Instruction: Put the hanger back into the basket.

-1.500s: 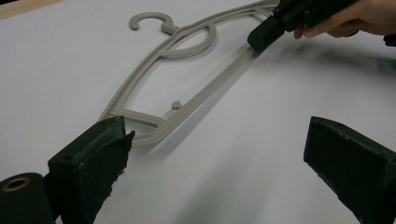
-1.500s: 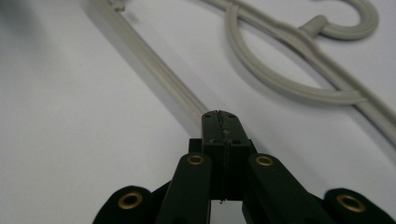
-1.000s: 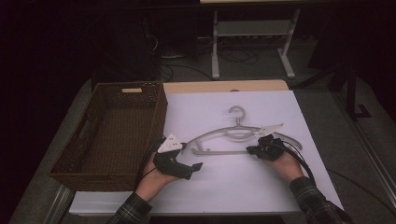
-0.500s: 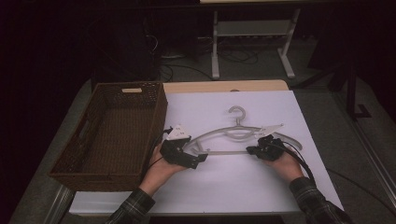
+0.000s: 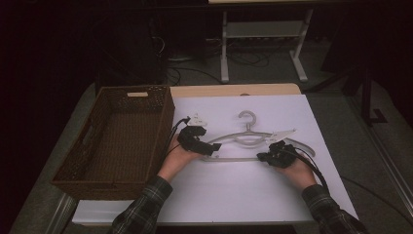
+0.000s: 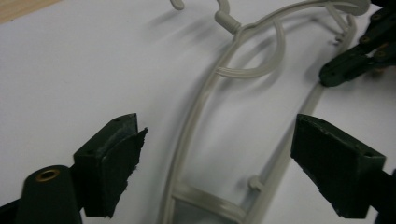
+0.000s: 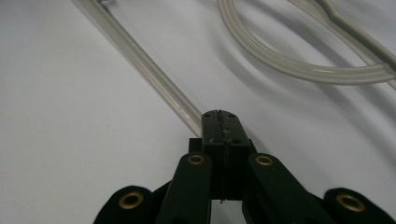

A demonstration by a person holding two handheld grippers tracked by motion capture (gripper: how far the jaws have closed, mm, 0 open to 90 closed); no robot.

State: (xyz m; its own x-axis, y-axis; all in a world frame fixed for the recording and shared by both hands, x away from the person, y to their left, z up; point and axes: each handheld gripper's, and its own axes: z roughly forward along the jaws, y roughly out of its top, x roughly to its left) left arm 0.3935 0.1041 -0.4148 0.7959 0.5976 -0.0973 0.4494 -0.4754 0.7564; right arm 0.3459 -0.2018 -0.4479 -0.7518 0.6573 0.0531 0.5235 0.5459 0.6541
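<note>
A pale grey plastic hanger [image 5: 248, 139] lies flat on the white table cover, hook pointing away from me. My left gripper [image 5: 210, 148] is at its left end. In the left gripper view its jaws [image 6: 219, 140] stand wide on either side of the hanger's left shoulder [image 6: 196, 107]; they have just been closing, and the pads do not touch it. My right gripper [image 5: 265, 157] is shut on the hanger's lower bar [image 7: 140, 60] near the right end, fingertips [image 7: 219, 119] pressed together over it. That gripper [image 6: 341, 70] also appears in the left gripper view.
A brown wicker basket [image 5: 160, 117] stands on the table's left, close to my left hand. The white cover [image 5: 234, 195] lies bare in front of the hanger. A metal stand [image 5: 263, 34] is on the floor beyond the table.
My left hand has moved away from me and to the right, bringing its gripper over the hanger's left end. The right hand and the hanger have stayed still.
</note>
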